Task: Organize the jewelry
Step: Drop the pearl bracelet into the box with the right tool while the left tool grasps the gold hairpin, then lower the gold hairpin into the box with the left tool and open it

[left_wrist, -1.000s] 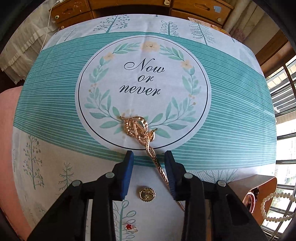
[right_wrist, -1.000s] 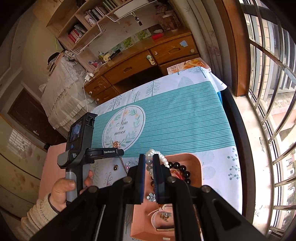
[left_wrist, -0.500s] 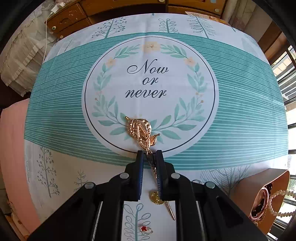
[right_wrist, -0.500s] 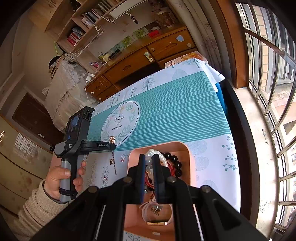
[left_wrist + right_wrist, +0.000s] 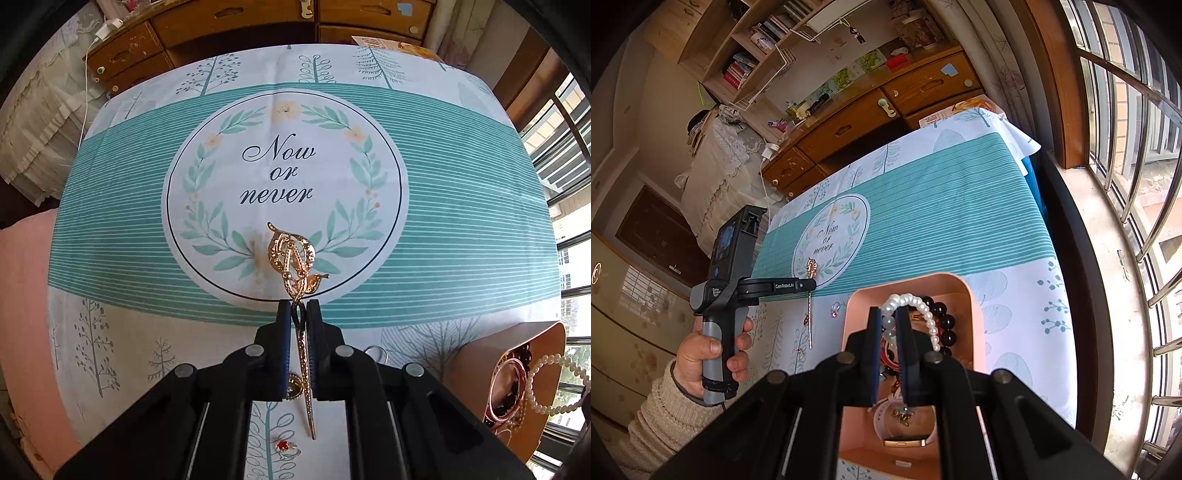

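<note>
cream ribbed knit sleeve [image 5: 661, 417]

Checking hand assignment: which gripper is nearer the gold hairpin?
Left. The left gripper is shut on the gold hairpin; the right gripper is apart, over the pink tray.

A lived-in home room: a table under a printed tablecloth [image 5: 461, 221] stood before a wooden desk [image 5: 871, 122] with drawers, bookshelves [image 5: 746, 62] above, a barred window [image 5: 1126, 147] beside it, a lace-draped piece [image 5: 716, 177] nearby.
</note>
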Tool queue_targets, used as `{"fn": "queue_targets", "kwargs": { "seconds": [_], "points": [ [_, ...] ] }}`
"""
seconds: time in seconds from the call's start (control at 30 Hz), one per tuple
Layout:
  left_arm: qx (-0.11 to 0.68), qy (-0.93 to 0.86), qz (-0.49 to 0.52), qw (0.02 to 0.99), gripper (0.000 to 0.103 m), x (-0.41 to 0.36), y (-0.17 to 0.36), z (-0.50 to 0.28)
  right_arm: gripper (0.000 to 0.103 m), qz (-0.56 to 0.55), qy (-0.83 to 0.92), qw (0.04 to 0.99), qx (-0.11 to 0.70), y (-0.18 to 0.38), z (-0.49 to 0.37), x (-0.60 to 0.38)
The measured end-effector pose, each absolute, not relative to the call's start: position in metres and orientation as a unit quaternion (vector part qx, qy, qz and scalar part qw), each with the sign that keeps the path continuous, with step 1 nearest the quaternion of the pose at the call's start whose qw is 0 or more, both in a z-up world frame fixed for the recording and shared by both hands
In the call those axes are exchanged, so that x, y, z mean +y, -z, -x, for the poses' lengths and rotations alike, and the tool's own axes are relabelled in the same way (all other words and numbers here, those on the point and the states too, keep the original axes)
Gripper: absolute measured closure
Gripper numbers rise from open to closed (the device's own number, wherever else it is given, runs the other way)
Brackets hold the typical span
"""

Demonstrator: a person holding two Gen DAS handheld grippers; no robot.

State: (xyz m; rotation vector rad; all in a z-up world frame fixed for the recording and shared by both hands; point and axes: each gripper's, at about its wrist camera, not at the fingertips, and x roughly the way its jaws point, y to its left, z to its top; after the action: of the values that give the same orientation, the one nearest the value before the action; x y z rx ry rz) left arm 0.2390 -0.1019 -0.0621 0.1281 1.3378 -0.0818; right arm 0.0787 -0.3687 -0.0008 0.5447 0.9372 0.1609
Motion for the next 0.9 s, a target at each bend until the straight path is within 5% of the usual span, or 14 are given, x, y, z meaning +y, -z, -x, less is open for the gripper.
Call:
{"fn": "queue_targets", "kwargs": {
  "seconds": [0.57,0.9],
  "points": [
    [0.595,0.171,-0.065,0.783,0.097,-0.172,-0.006,-0.151,0.095,-0.225,-0.059,0.876,0.422,-0.027,-0.051,-0.356],
    [0.618,0.194,-0.074,0.758,0.097,-0.222,0.02,-0.123,0.095,-0.214,-0.015,0.872,0.44,-0.01,-0.04,-0.364]
  ]
}}
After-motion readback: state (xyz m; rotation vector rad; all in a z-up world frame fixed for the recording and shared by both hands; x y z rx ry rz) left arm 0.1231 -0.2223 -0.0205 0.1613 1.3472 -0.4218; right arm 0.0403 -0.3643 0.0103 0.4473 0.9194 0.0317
